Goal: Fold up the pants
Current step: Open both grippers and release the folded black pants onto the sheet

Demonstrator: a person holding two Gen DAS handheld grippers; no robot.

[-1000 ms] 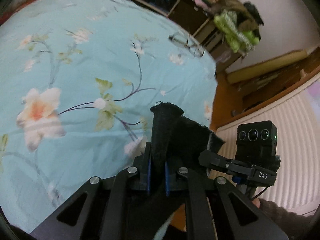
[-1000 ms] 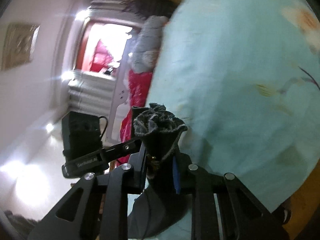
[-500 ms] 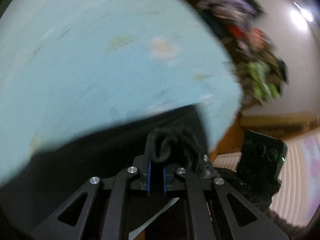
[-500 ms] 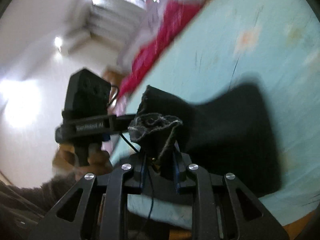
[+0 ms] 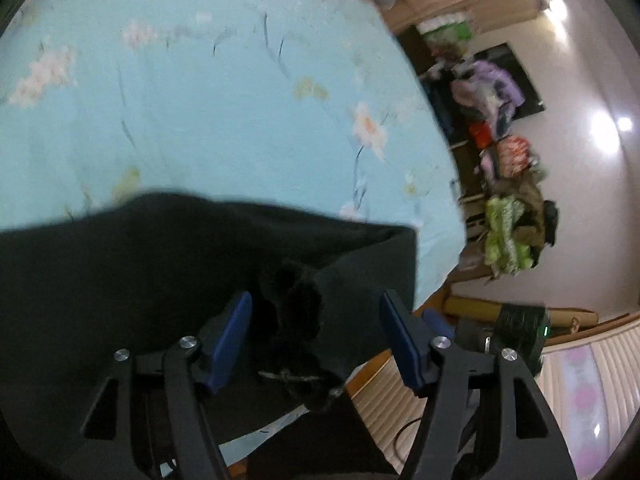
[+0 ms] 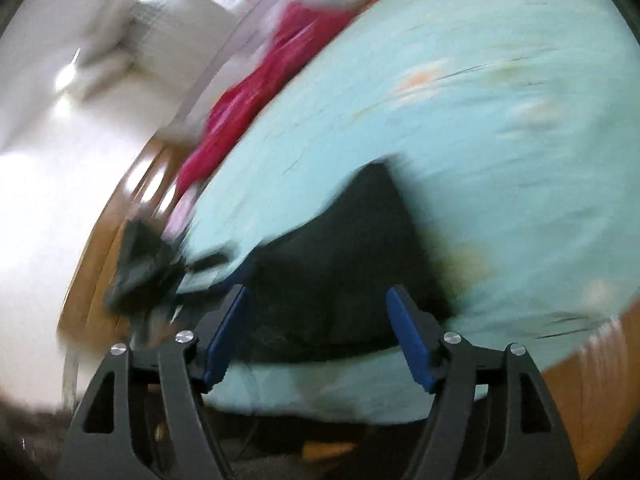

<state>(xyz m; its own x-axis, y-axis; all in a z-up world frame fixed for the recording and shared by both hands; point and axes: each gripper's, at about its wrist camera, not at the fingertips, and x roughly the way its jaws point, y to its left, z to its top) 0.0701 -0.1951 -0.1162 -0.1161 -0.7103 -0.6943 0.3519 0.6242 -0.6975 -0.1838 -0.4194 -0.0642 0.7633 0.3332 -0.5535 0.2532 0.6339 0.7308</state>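
Black pants (image 5: 140,264) lie spread on a light blue flowered bedspread (image 5: 200,92) near the bed's corner. My left gripper (image 5: 316,312) has its jaws opening, blue pads apart; a bunched fold of the black cloth (image 5: 292,300) sits loose between them without being pressed. In the blurred right wrist view the pants (image 6: 340,264) lie flat on the bedspread (image 6: 480,120), and my right gripper (image 6: 316,308) is opening above their near edge with nothing pinched. The other gripper's camera block (image 5: 520,332) shows at the lower right of the left wrist view.
The bed's edge falls to a wooden floor (image 6: 592,360). A cluttered shelf with piled clothes (image 5: 508,184) stands by the wall at right. Red bedding (image 6: 256,88) lies along the bed's far side. A dark blurred shape (image 6: 140,264) sits off the bed's left edge.
Both grippers were shut on bunched black cloth and carried it over the bed. Now both sets of jaws stand apart and the pants lie on the bedspread.
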